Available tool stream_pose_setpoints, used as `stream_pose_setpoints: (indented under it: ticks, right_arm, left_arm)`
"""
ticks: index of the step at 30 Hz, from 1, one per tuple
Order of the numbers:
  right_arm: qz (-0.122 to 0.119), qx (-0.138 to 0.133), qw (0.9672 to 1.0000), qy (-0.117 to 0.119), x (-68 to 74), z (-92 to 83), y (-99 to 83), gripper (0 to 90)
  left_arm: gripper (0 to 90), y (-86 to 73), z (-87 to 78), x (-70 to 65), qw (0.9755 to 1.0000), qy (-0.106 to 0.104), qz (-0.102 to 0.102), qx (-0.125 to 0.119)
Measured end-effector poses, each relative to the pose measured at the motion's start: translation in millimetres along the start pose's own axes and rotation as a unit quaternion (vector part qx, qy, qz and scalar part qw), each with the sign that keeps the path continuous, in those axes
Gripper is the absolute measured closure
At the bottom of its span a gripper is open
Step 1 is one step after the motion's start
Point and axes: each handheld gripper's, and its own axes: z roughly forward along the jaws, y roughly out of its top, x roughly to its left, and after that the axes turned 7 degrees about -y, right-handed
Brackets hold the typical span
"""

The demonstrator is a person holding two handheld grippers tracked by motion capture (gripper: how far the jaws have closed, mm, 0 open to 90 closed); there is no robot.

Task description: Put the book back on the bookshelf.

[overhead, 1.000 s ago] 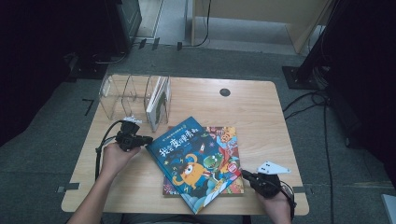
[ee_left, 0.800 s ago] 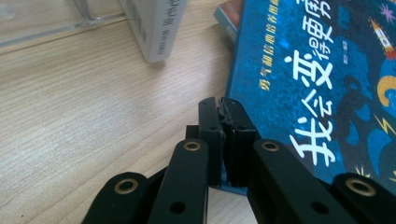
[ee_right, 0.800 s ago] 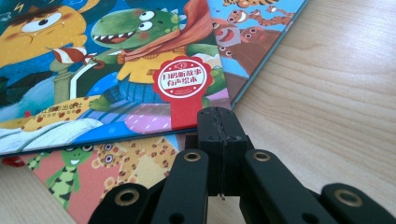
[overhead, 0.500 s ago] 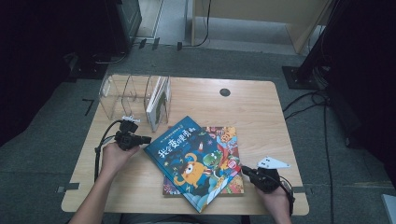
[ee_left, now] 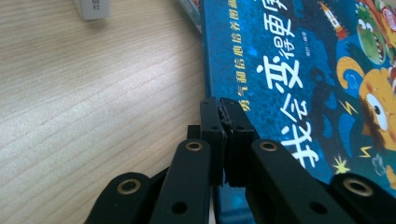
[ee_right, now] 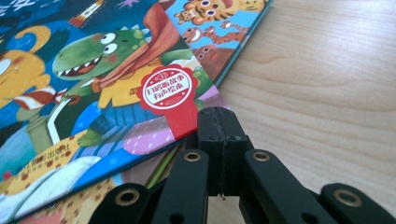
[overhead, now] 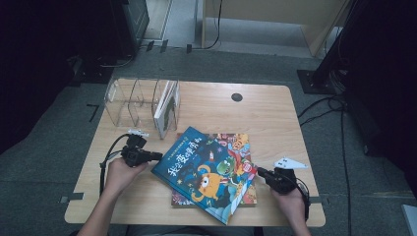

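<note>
Blue picture book (overhead: 208,172) with red seal (ee_right: 167,90), Chinese lettering.

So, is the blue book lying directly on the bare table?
No, the blue book lies askew on another book, which rests on the table.

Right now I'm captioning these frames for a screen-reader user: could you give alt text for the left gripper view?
The left tool, jaws closed with nothing between them, sits at the edge of a blue picture book with white Chinese title characters and an orange cartoon creature. Left of the book is bare wooden table.
</note>
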Motion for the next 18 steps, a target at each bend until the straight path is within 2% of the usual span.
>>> stream_pose_setpoints:
  ticks: [6, 10, 13, 18]
  right_arm:
    - [0.004, -0.002, 1.0000, -0.005, -4.3, 6.6, 6.2, 90.0]
    - [0.006, -0.002, 0.9999, -0.008, -7.1, 11.0, 10.6, 90.0]
    - [0.006, -0.002, 1.0000, -0.007, -8.6, 14.3, 13.6, 90.0]
    - [-0.002, -0.001, 1.0000, -0.006, -8.7, 20.6, 19.5, 90.0]
  left_arm:
    - [88.5, -6.0, -1.3, -6.8, 1.0000, 0.005, -0.001, 0.004]
    - [87.6, -12.3, -2.4, -11.2, 0.9999, -0.003, -0.008, 0.009]
    - [81.5, -14.4, -0.9, -12.7, 0.9998, -0.007, -0.016, 0.011]
    - [62.4, -13.2, 6.1, -17.5, 0.9998, 0.011, -0.014, 0.008]
